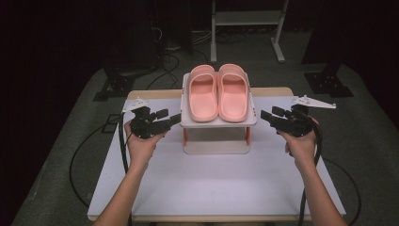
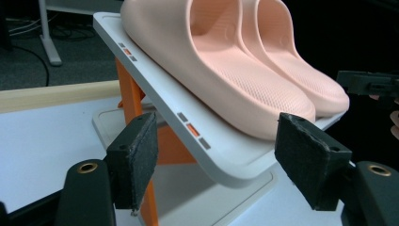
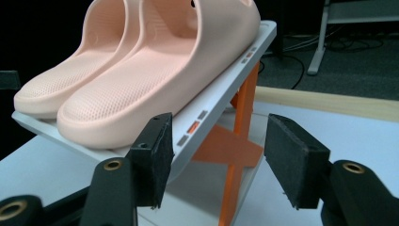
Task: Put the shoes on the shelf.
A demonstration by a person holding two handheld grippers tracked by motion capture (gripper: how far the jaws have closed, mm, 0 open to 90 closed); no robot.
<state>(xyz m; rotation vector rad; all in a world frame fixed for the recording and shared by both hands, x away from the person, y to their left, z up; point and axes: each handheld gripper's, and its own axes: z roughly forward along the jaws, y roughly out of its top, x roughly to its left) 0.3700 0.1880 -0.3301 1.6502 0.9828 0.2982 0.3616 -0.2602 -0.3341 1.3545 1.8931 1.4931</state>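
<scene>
A pair of pink slippers (image 1: 219,92) lies side by side on the tilted white shelf (image 1: 219,123) of a small rack with orange legs (image 3: 242,108). My left gripper (image 1: 170,117) is held at the shelf's left front corner. In the left gripper view its jaws (image 2: 214,155) stand open with the shelf corner (image 2: 235,172) between them, the pads off it. My right gripper (image 1: 268,114) hovers just off the shelf's right edge. In the right gripper view it (image 3: 221,146) is open too, with the shelf rim (image 3: 235,75) and slippers (image 3: 155,66) just ahead.
The rack stands at the back middle of a white table (image 1: 211,183), which has a wooden strip (image 1: 155,94) along its far edge. Cables (image 1: 89,146) trail off both sides. A metal frame (image 1: 247,28) and dark stands sit on the floor behind.
</scene>
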